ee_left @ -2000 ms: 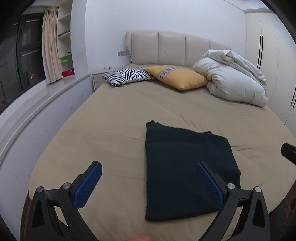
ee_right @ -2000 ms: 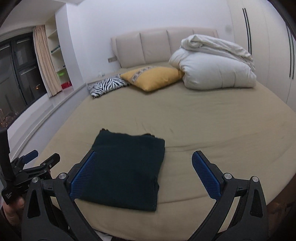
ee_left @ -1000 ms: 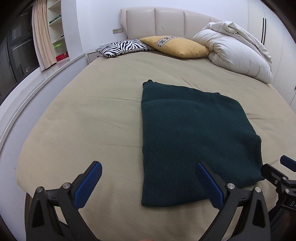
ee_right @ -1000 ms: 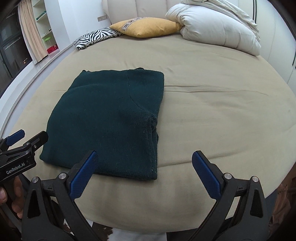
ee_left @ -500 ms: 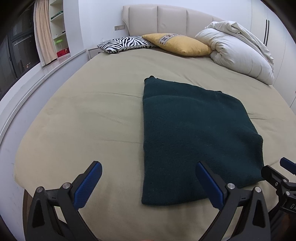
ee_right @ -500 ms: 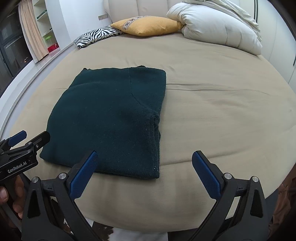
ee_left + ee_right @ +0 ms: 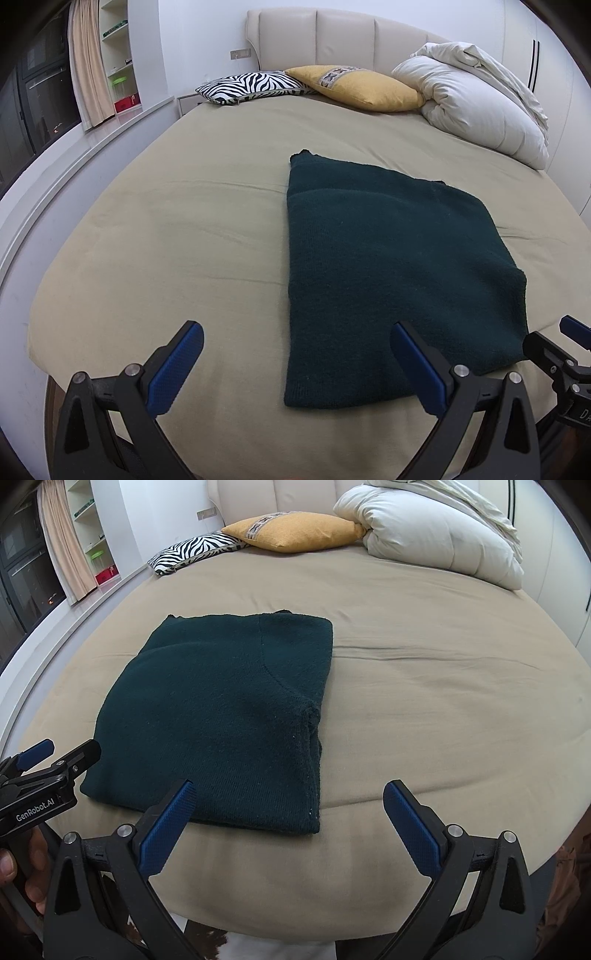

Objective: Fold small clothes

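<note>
left wrist: low at bed (image 7: 184, 221) foot, facing headboard (image 7: 332, 37) | right wrist: same, further right | shared: sweater (image 7: 388, 266)

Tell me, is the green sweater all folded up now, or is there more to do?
It looks nearly done. The dark green sweater already lies in a neat rectangle on the bed, its layers stacked at the right edge. Nothing is in hand: the left tongs and right tongs are both open and empty. One more fold or a tidy-up may remain; I can't tell.

Matt dark green knit cloth for the sweater (image 7: 221, 709); smooth beige cotton-like sheet on the bed (image 7: 443, 709); glossy padded headboard (image 7: 332, 40); textured blue pads (image 7: 168, 827) on matt black plastic claw arms.
</note>
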`<state>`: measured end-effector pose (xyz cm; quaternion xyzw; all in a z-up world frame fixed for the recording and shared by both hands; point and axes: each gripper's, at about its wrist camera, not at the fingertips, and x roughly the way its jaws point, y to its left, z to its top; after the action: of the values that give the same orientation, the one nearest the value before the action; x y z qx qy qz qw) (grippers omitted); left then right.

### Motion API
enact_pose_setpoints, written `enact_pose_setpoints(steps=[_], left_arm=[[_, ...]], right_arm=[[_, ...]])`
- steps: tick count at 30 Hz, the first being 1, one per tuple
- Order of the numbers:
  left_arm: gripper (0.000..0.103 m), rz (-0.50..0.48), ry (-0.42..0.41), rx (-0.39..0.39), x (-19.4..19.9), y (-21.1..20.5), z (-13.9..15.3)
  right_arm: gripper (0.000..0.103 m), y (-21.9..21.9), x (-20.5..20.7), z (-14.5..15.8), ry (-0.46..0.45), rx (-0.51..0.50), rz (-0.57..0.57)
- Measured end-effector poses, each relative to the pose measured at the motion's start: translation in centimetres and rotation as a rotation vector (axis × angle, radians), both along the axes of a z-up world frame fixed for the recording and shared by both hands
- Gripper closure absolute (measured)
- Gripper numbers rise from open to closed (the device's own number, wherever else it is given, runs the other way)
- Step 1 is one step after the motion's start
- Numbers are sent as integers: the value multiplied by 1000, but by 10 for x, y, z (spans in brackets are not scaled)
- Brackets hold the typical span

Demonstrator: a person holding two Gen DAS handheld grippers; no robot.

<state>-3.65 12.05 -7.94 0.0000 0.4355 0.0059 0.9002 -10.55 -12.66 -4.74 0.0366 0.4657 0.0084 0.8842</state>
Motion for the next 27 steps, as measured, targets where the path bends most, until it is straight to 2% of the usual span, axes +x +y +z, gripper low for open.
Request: enact_pose_setpoints(steps=[27], left_arm=[[0,10,3,3,1,-1,-3]], right_arm=[[0,7,-1,-1,-2,2,-6]])
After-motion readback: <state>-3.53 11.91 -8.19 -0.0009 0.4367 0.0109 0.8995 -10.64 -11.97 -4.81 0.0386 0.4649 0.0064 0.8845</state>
